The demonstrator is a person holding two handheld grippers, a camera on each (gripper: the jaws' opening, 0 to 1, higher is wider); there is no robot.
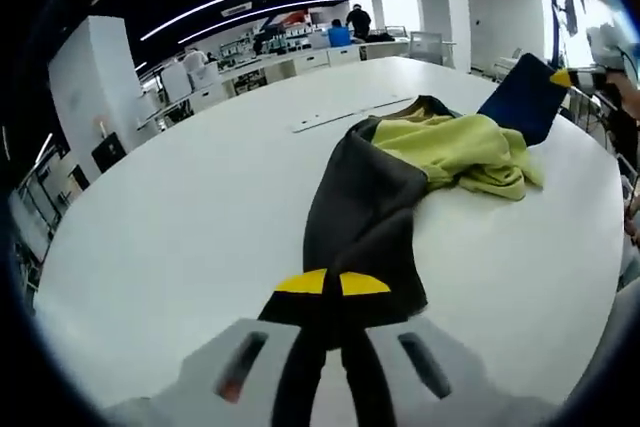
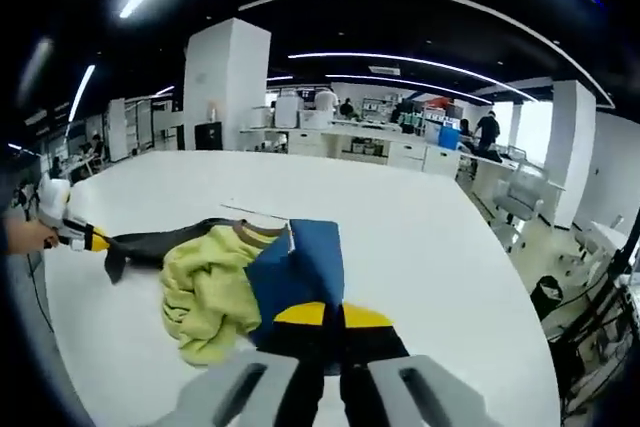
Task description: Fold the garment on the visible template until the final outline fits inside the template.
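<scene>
Here, in the left gripper view, bare white worktop (image 1: 180, 207) spreads wide toward its far edge, office desks beyond. The left tool (image 1: 332, 283) is clenched on the garment's (image 1: 400, 177) dark grey end, mid-worktop. In the right gripper view, the right tool (image 2: 332, 315) grips its blue end; yellow-green folds bunch between, near the worktop's front edge.

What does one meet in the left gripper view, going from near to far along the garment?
Left gripper → grey part → yellow-green part → blue part → right gripper.
</scene>
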